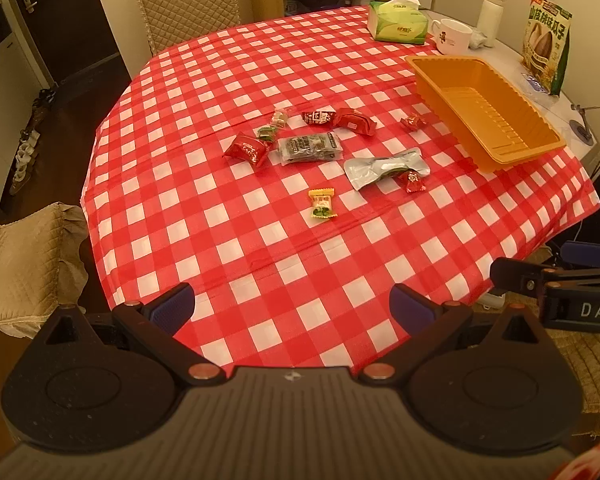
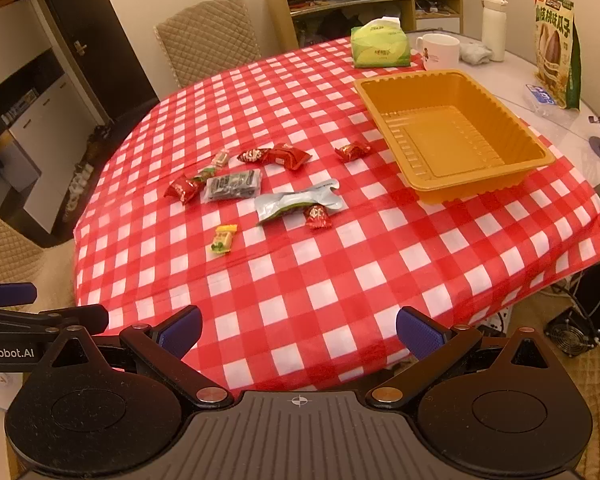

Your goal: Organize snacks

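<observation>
Several wrapped snacks lie on the red-checked tablecloth: a yellow candy (image 1: 322, 203) (image 2: 222, 240), a silver pouch (image 1: 386, 166) (image 2: 297, 201), a dark packet (image 1: 310, 148) (image 2: 232, 185), and red packets (image 1: 247, 149) (image 2: 183, 189) (image 1: 354, 121) (image 2: 291, 155). An empty orange tray (image 1: 512, 148) (image 2: 470, 188) stands to their right. My left gripper (image 1: 292, 306) and right gripper (image 2: 298, 330) are both open and empty, above the table's near edge, well short of the snacks.
At the back stand a green tissue box (image 1: 398, 22) (image 2: 380, 48), a white mug (image 1: 452, 36) (image 2: 440, 50), a white bottle (image 1: 490, 16) (image 2: 494, 26) and a sunflower-seed bag (image 1: 548, 44) (image 2: 556, 48). Padded chairs (image 1: 187, 4) (image 2: 209, 36) flank the table.
</observation>
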Available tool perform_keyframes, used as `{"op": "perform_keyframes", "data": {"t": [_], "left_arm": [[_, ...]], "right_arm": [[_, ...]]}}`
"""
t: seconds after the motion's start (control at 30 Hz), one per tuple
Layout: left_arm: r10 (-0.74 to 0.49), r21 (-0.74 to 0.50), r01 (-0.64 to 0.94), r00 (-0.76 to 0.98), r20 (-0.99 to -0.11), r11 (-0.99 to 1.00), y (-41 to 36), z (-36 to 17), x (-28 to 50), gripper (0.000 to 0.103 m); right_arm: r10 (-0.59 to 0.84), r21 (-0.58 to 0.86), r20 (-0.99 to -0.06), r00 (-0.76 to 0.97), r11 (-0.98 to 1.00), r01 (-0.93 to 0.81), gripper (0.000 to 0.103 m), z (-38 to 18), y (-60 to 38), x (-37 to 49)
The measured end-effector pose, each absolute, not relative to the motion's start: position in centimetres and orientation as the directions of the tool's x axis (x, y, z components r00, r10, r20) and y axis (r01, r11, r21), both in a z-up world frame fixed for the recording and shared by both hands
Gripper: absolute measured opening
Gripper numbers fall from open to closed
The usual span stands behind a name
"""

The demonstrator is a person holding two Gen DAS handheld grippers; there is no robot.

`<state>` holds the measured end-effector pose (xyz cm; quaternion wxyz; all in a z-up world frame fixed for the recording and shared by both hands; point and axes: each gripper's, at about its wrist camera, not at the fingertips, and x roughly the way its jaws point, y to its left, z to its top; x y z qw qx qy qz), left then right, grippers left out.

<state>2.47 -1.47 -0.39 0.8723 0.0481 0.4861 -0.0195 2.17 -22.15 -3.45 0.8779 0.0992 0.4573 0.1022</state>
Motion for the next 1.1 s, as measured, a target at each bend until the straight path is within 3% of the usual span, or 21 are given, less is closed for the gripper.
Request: {"op": "perform_keyframes", "data": {"t": [0.97,1.1], "left_arm": [[0.134,0.096,-0.095,0.565,-0.814,0.991,-3.0,-2.4,5.7,0.103],[0.125,0.080,-0.105,0.559,-0.820,0.991,-2.6,-3.3,6.3,0.096]], "right_arm": [[0.353,0.263,-0.752,0.556,0.935,-0.237,0.103,-5.2,-25.1,8.3],[0.363,0.267,-0.754,0.547,0.931,-0.249,0.103,-5.8,-24.9,9.1]]}}
